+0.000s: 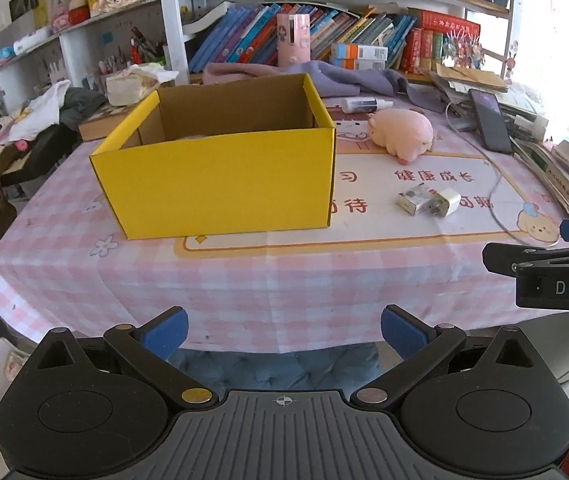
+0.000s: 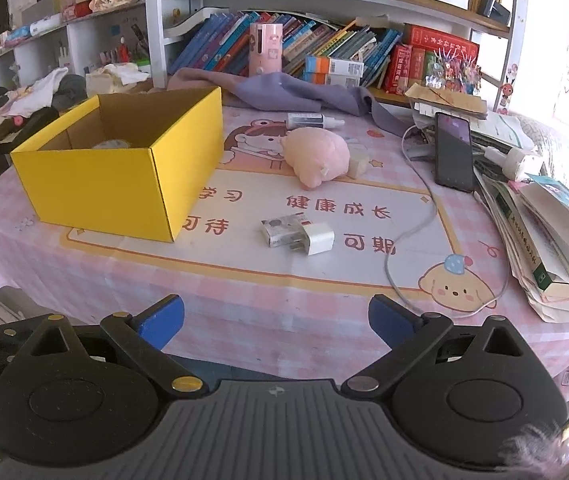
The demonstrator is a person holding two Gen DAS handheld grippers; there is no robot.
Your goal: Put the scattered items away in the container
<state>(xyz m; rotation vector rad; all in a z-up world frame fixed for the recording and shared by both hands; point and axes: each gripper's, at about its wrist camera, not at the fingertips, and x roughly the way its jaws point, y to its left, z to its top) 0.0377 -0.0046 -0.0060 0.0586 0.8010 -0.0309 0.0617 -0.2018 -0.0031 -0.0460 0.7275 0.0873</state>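
White charger (image 2: 318, 239) beside foil packet (image 2: 280, 231)

a dark phone (image 2: 453, 152) leans on stacked papers (image 2: 532, 240) beside bookshelves (image 2: 324, 52).

one box (image 2: 124, 184), one plush (pink) (image 2: 316, 156), one charger (image 2: 318, 238)

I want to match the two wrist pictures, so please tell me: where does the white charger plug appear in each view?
Left wrist view: the white charger plug lies right of centre, on the mat, beside a small silver packet.
Right wrist view: the plug lies near the centre, right of the same packet.
Shared landmark: the yellow box stands left of the plug in both.
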